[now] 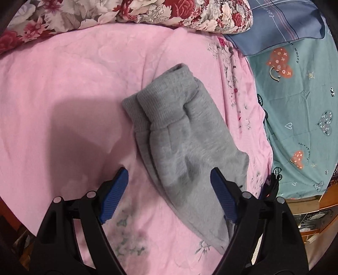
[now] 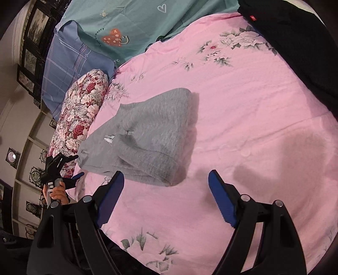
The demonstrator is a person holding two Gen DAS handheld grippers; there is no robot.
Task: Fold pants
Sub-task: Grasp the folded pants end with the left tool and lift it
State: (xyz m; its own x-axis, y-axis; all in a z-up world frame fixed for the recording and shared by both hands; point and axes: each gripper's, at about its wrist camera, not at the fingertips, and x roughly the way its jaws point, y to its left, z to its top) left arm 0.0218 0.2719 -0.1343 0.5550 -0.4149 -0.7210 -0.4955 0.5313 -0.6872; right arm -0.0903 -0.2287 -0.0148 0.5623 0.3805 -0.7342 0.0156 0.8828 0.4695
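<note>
The grey pants [image 1: 179,135] lie folded into a compact bundle on the pink floral sheet [image 1: 63,88], ribbed cuffs on top. My left gripper [image 1: 169,179] is open and empty, hovering just above the near end of the bundle. In the right wrist view the pants [image 2: 145,135] lie ahead and left of my right gripper [image 2: 166,179], which is open and empty above the sheet [image 2: 243,105]. The left gripper [image 2: 69,169], held in a hand, shows at the far left there.
A red floral pillow [image 1: 126,12] lies along the far edge. A blue plaid pillow [image 1: 281,23] and a teal printed sheet [image 1: 300,105] are at the right. A black garment [image 2: 295,42] lies at the top right of the right wrist view.
</note>
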